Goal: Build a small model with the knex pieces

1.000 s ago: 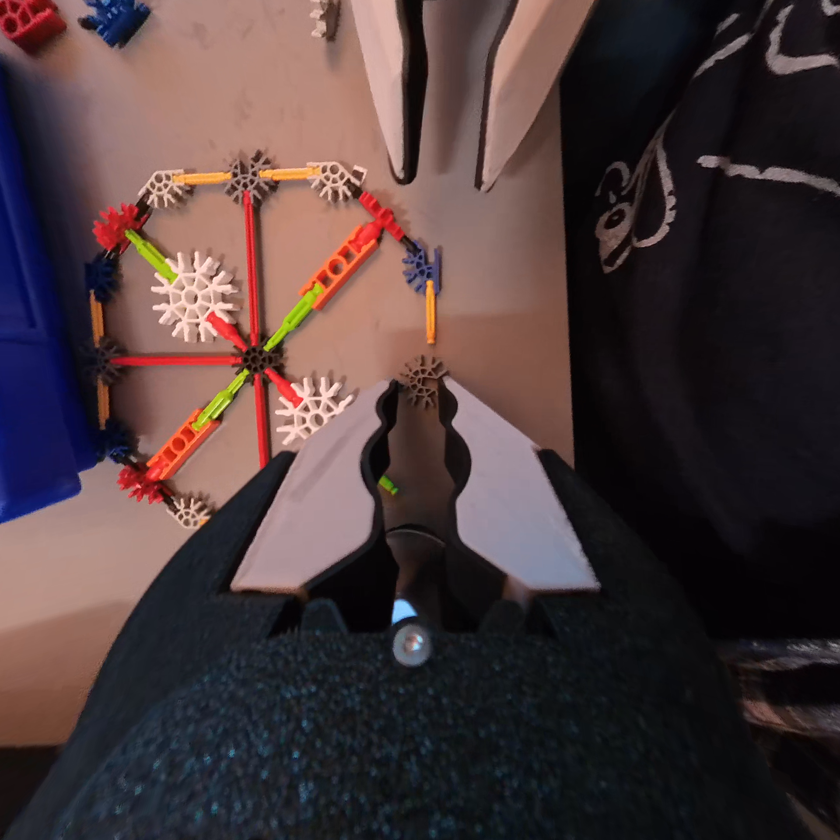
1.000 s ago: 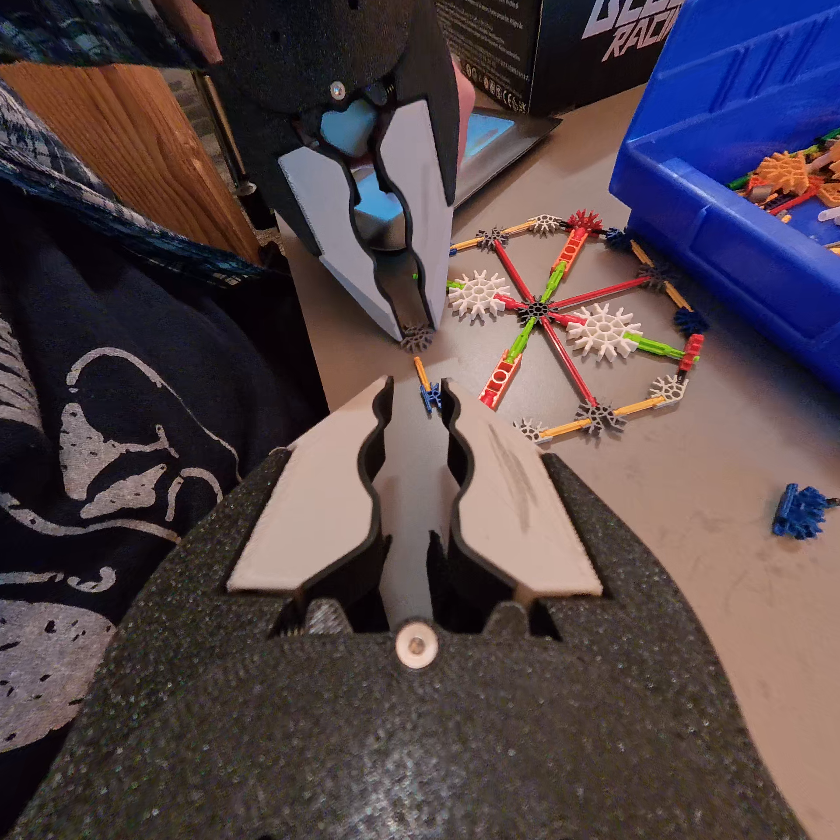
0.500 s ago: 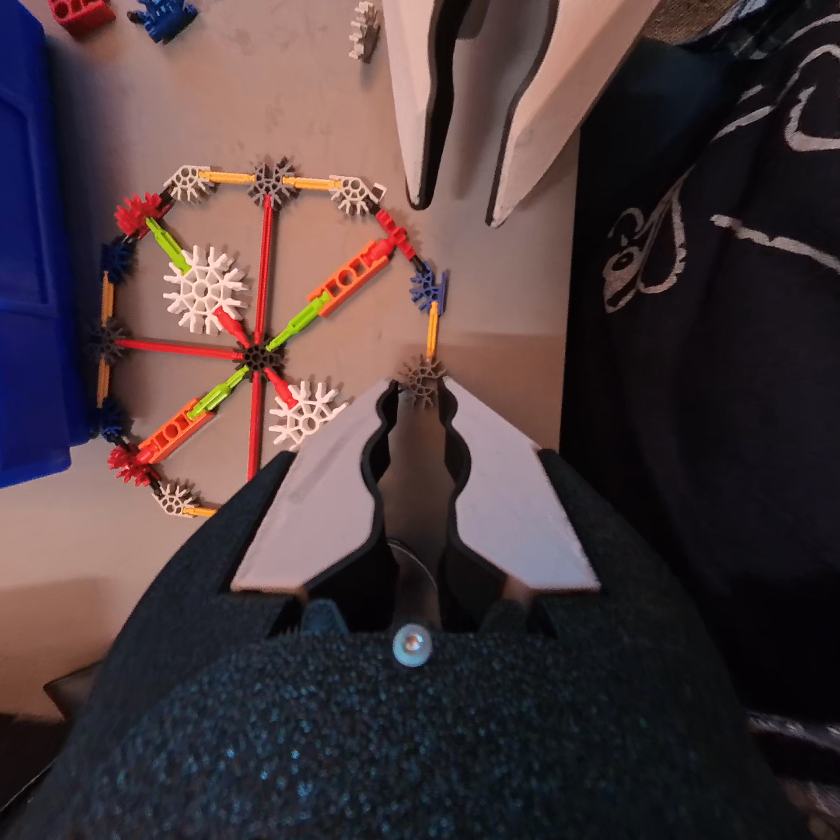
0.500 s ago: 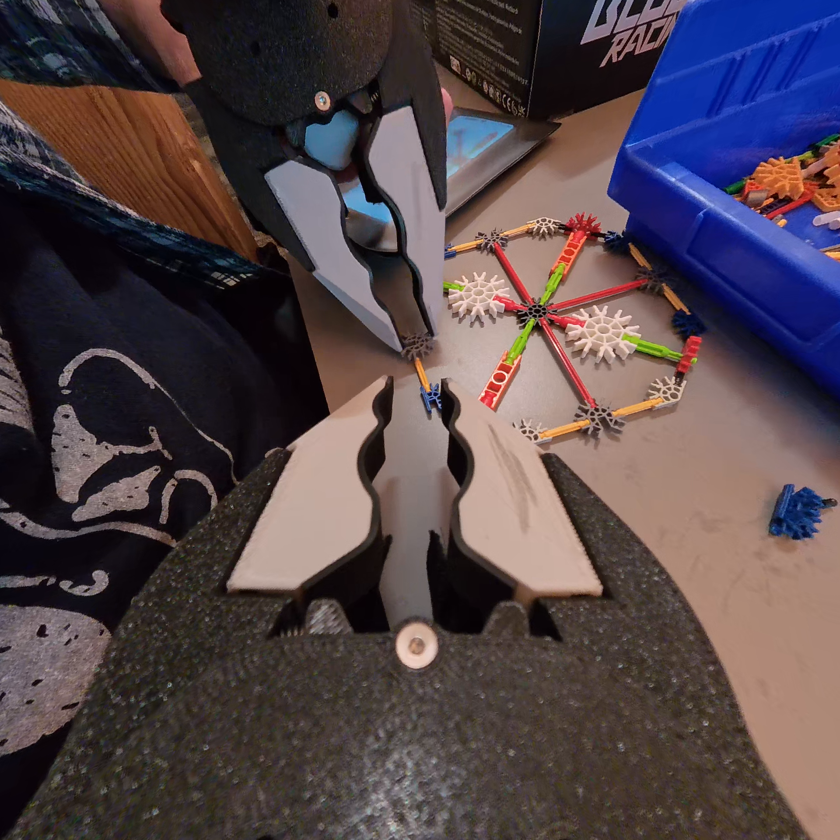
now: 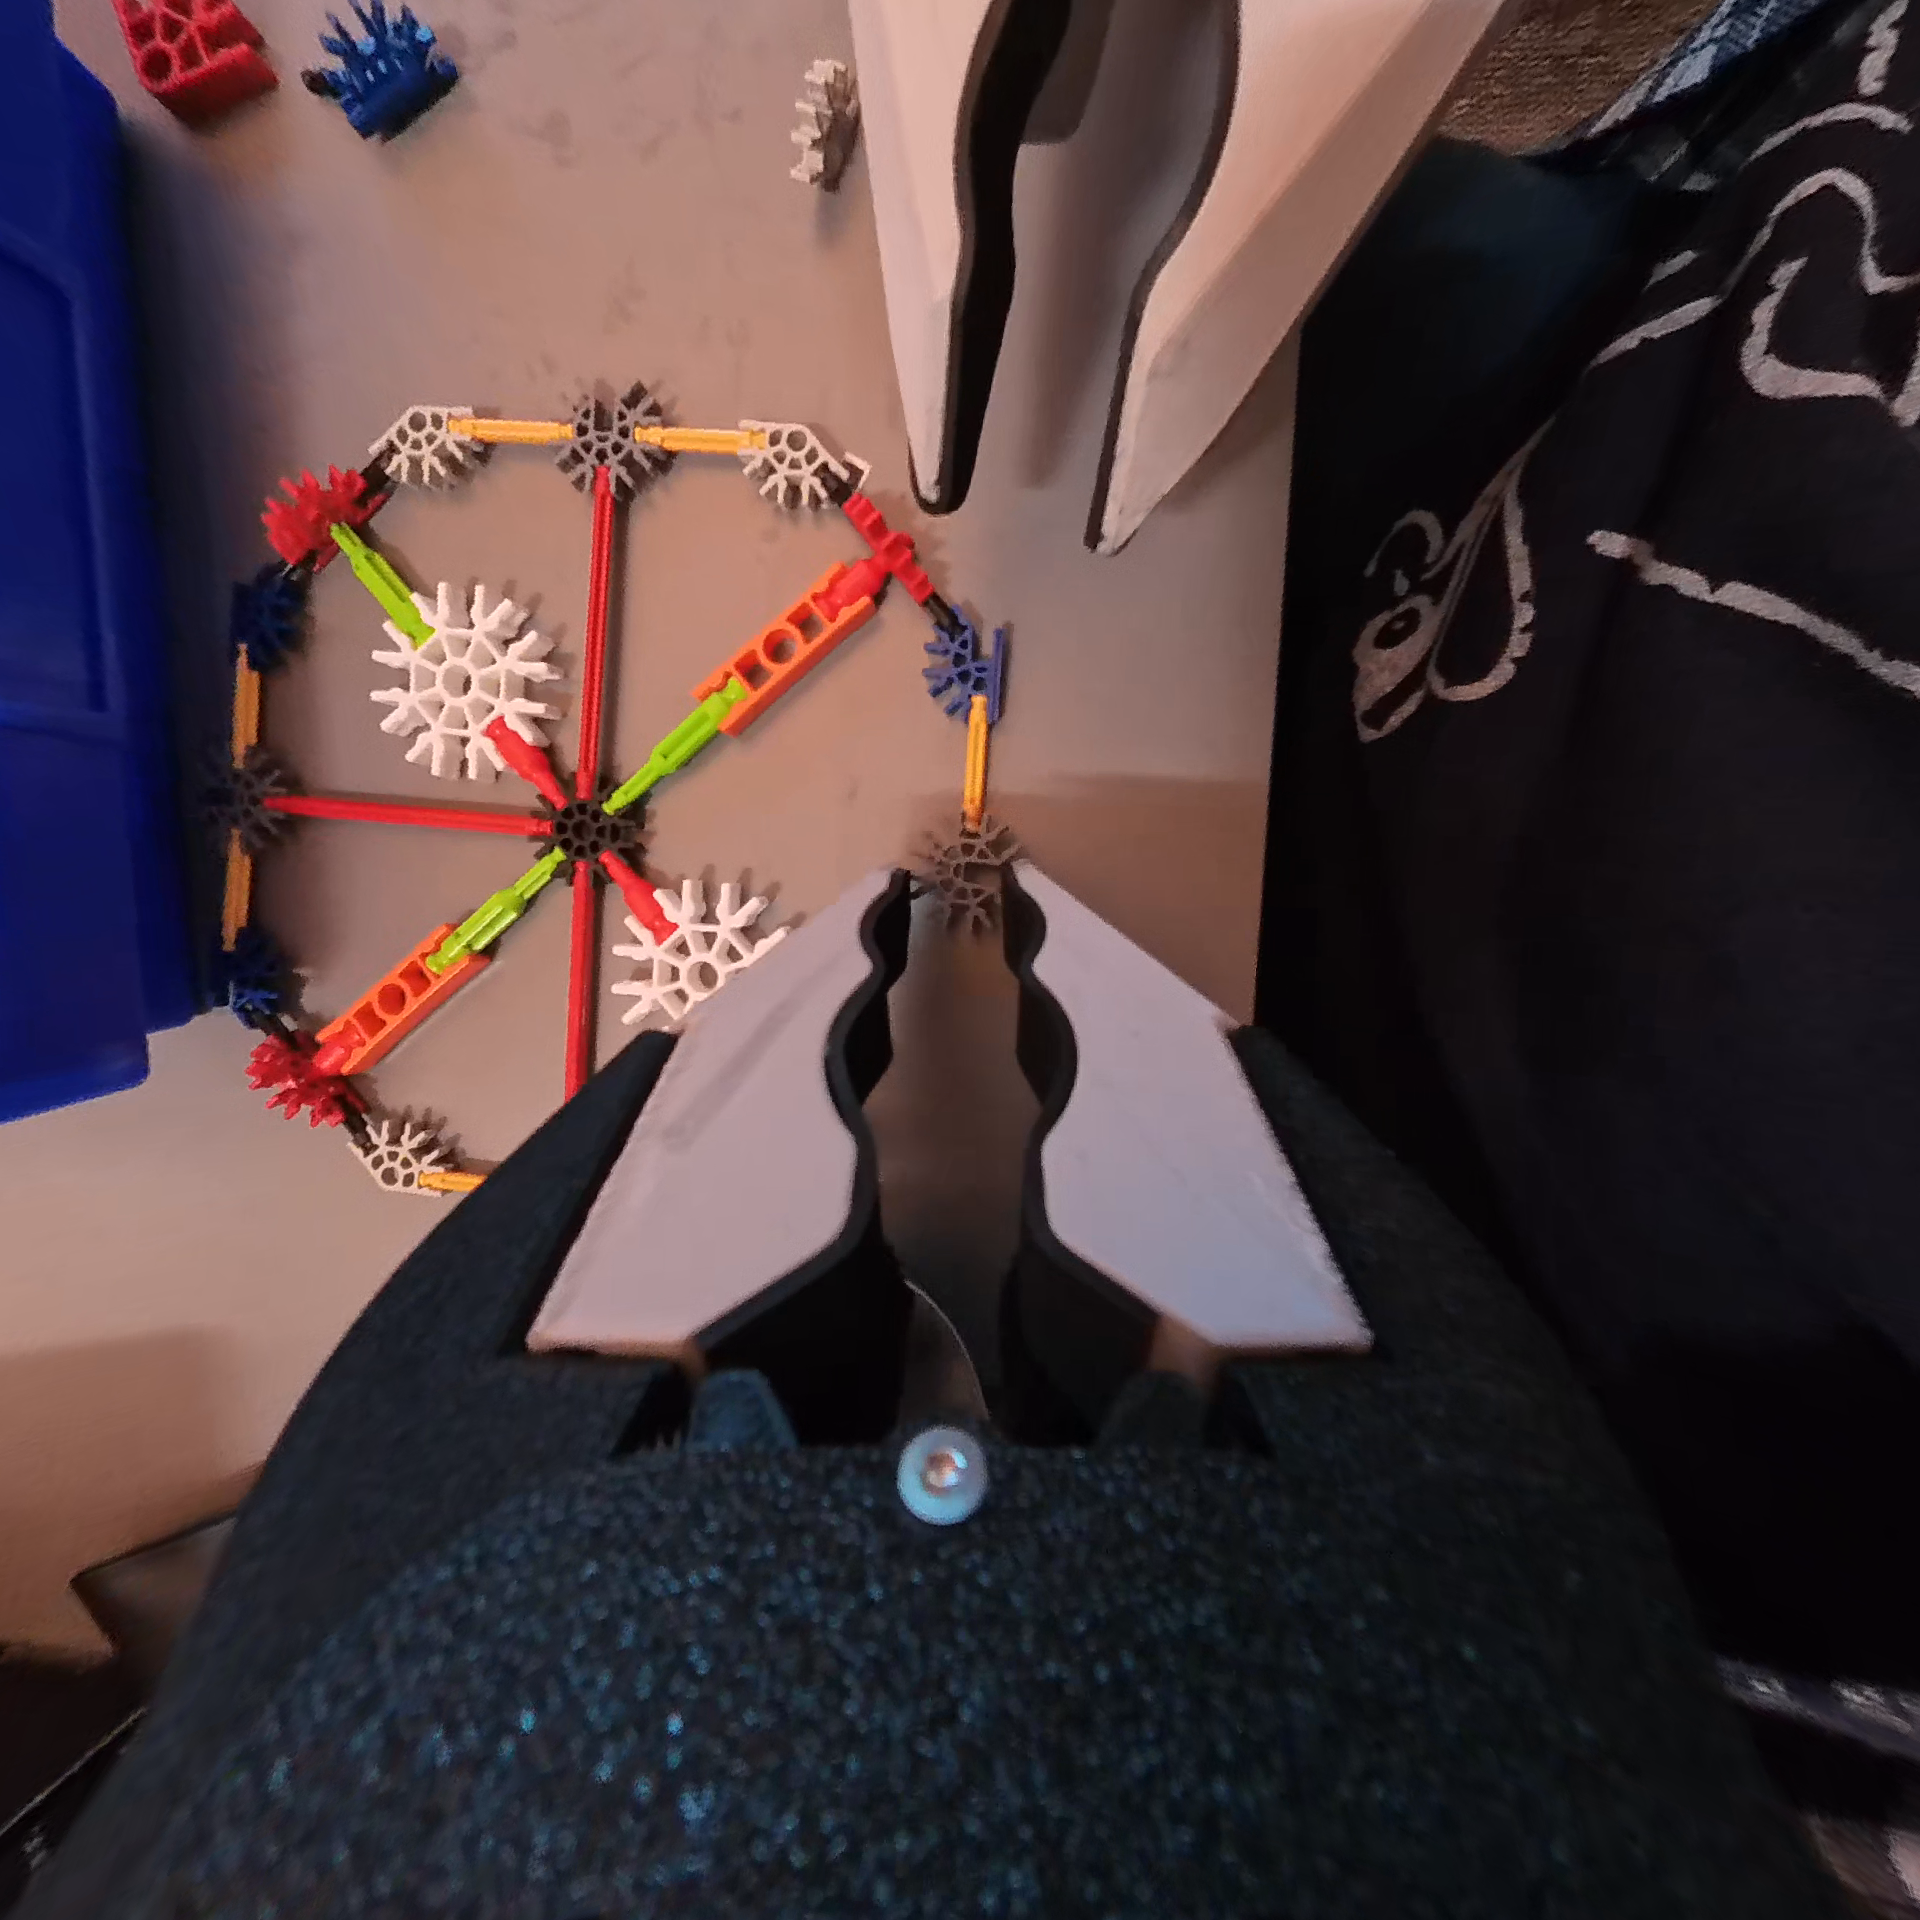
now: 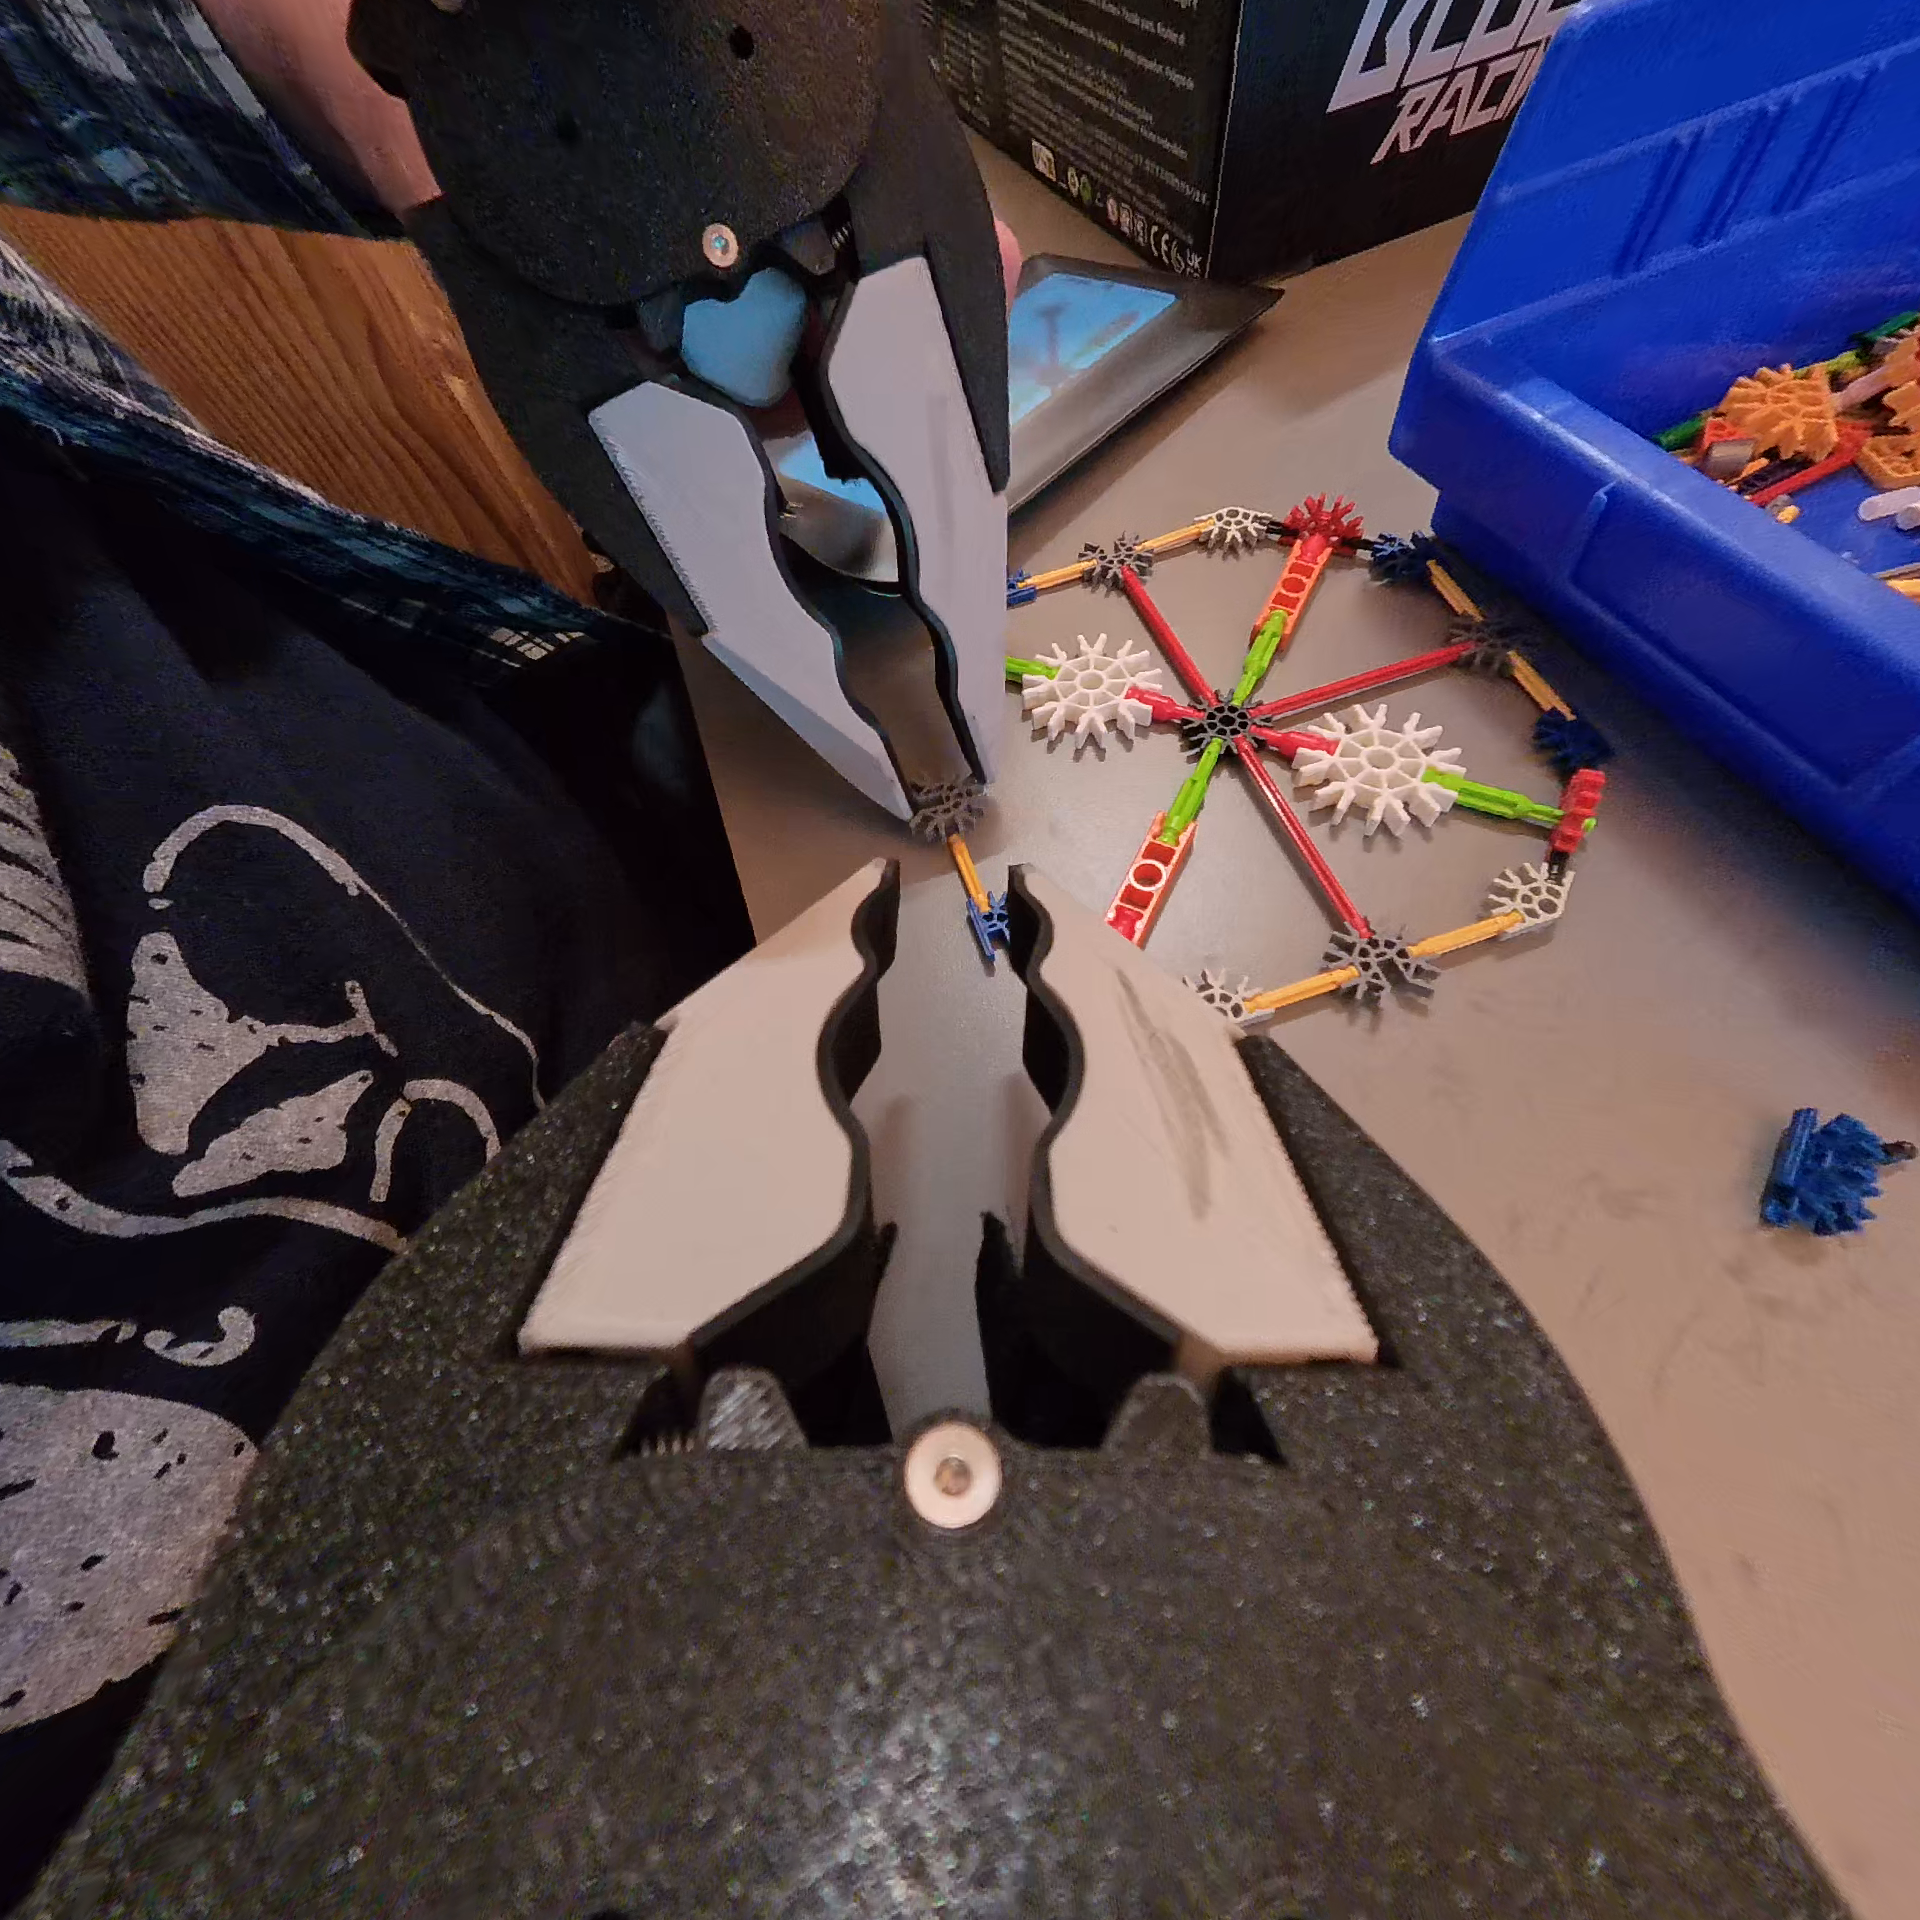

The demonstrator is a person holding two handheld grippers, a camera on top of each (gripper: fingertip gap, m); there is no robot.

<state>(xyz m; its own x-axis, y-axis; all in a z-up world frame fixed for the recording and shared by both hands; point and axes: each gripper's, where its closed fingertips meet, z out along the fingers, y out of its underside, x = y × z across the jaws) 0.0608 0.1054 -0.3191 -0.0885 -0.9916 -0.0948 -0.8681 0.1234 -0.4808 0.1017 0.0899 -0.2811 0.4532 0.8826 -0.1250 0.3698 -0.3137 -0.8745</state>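
Note:
A flat wheel of coloured rods and snowflake connectors (image 5: 587, 826) lies on the grey table; it also shows in the right wrist view (image 6: 1226, 719). My left gripper (image 5: 961, 883) is shut on a grey snowflake connector (image 5: 966, 868) and holds it against the end of a short yellow rod (image 5: 977, 764) that sticks out from a blue connector (image 5: 966, 665) on the wheel's rim. The right wrist view shows this too (image 6: 948, 805). My right gripper (image 6: 953, 873) is slightly open and empty, just above and short of the blue connector (image 6: 992, 920).
A blue bin (image 6: 1662, 499) of loose pieces stands beside the wheel. A loose blue connector (image 6: 1823, 1169), a red piece (image 5: 192, 47) and a grey piece (image 5: 826, 120) lie on the table. A black box (image 6: 1195, 114) and a flat screen (image 6: 1101, 353) are behind. A person's dark shirt (image 5: 1610, 831) borders the table edge. Both grippers' tips are roughly 20 cm from the red piece (image 5: 192, 47).
My left gripper has carried the grey connector forward, closing the gap to the yellow rod's end. The right gripper has moved a little closer to the blue connector.

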